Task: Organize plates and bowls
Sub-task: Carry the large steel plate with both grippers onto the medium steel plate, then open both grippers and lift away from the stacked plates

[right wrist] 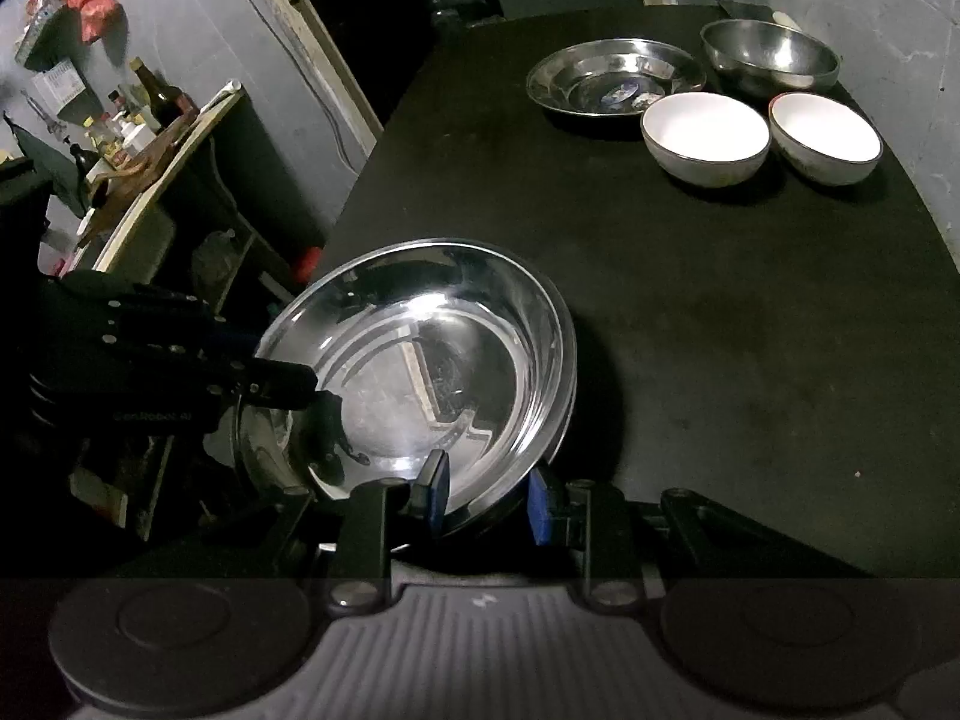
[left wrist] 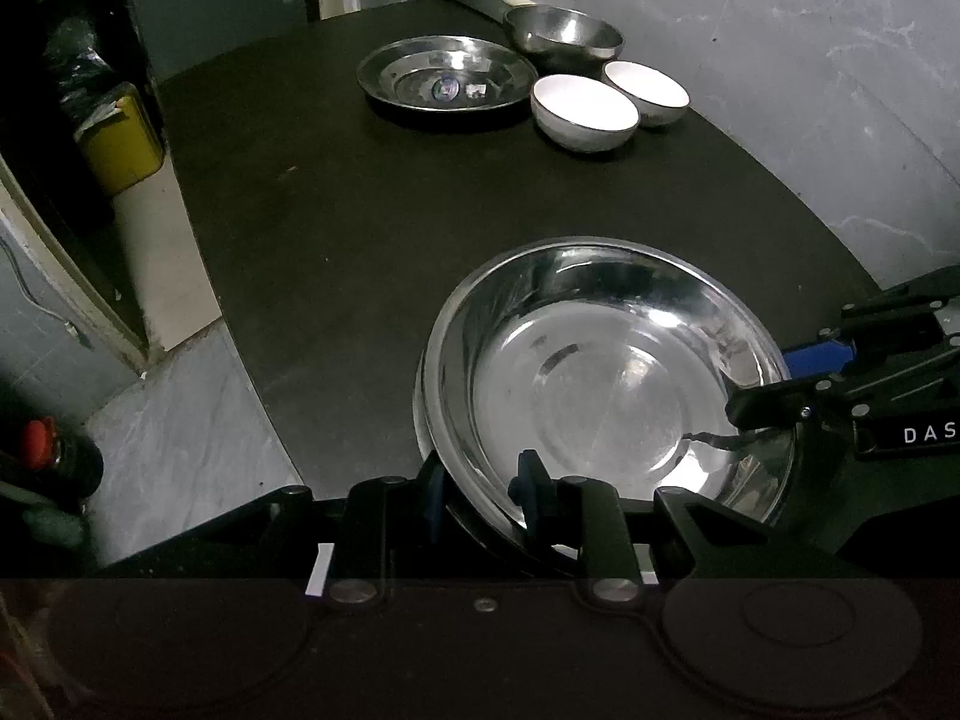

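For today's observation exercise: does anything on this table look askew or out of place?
Yes. The near steel plates, apparently two stacked, sit tilted rather than flat, because the left hand-held gripper and right hand-held gripper each clamp the rim. The far steel plate has small scraps in it, unlike the clean white bowls.

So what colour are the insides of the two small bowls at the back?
White inside both small bowls, clearest in the right wrist view.

Dim room, grey marbled walls (left wrist: 780, 30) and a grey marbled floor (left wrist: 180, 438). Black table (left wrist: 336, 228) in the middle. Cluttered wooden shelf (right wrist: 150, 180) with bottles (right wrist: 157, 97) along the far side, a yellow container (left wrist: 120, 141) by a pale doorframe (right wrist: 324, 42).
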